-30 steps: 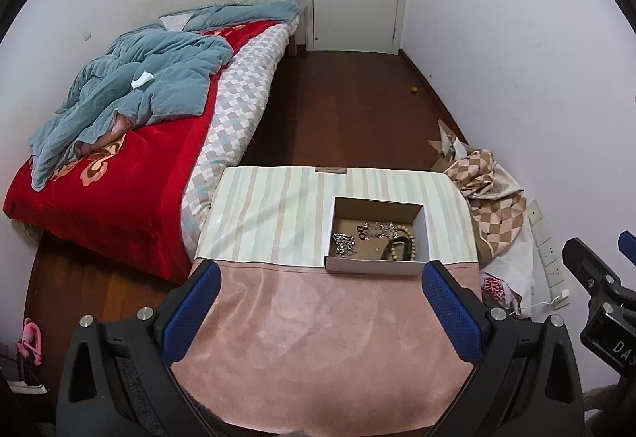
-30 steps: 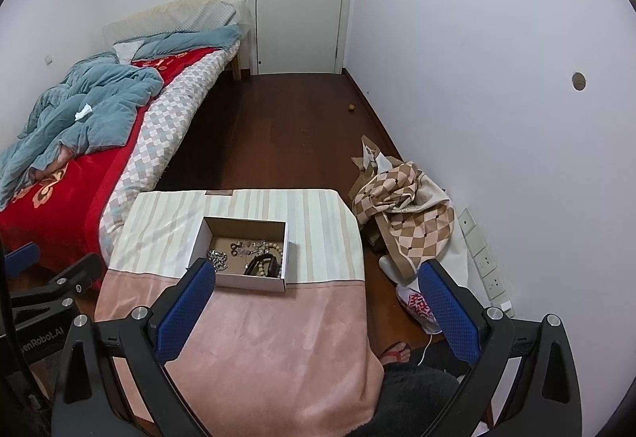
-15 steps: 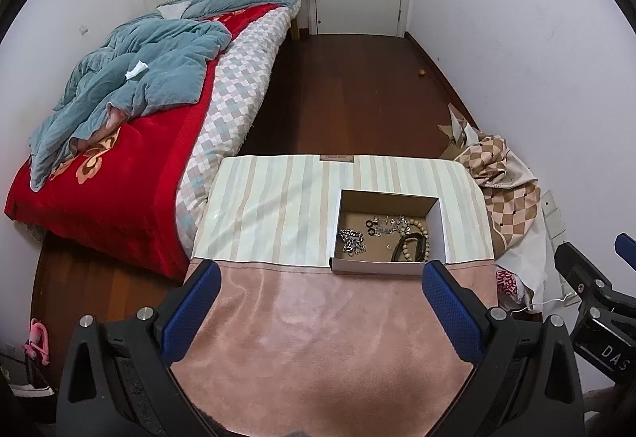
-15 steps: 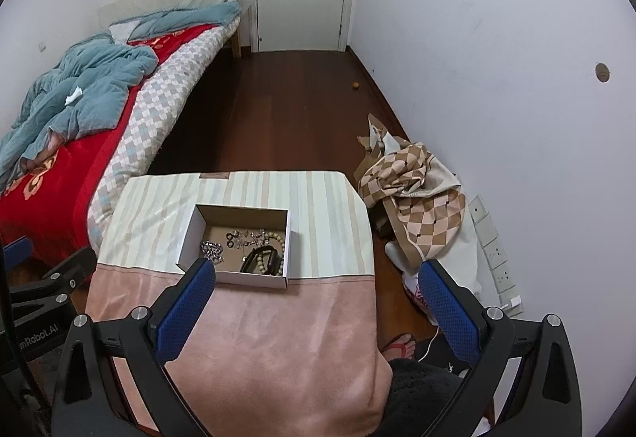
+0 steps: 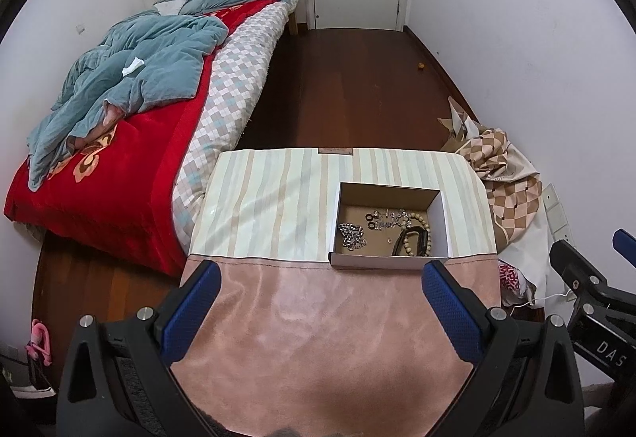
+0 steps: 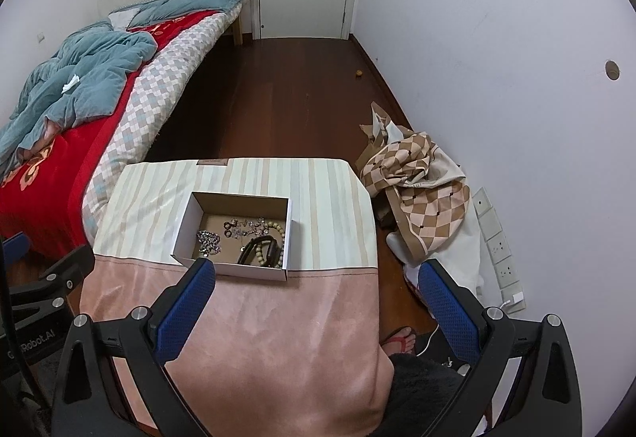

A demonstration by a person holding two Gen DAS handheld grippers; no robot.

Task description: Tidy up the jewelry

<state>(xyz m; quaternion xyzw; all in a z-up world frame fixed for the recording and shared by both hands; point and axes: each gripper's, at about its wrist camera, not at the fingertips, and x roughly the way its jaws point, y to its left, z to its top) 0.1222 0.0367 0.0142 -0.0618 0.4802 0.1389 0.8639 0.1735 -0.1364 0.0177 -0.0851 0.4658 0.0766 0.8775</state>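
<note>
You are holding the left hand-held gripper (image 5: pixel 318 312) with its blue pads spread wide and nothing between them, hovering above the pink near half of the worktop (image 5: pixel 326 341). You are carrying the right hand-held gripper (image 6: pixel 314 308) the same way, spread and empty, over the worktop's right near edge.

Beyond both of them, the open cardboard box (image 5: pixel 387 226) is sitting on the striped far half of the worktop, towards its right side. All the jewelry that shows is lying inside it: a silver chain (image 5: pixel 351 235) bunched at the left, a string of small charms and rings (image 5: pixel 387 217) along the back, a wooden bead bracelet (image 5: pixel 417 234) looping at the right, and a dark band (image 6: pixel 260 250) lying inside that loop. No piece is showing on the cloth around the box.

So the jewelry is already gathered in one box, yet the pieces are lying loose, some overlapping. That is fitting either a finished gathering or a pile waiting to be sorted; the pictures are not settling which.

The box is lying with its long axis across the worktop, left to right, its open top facing up and a long wall facing you.
</note>
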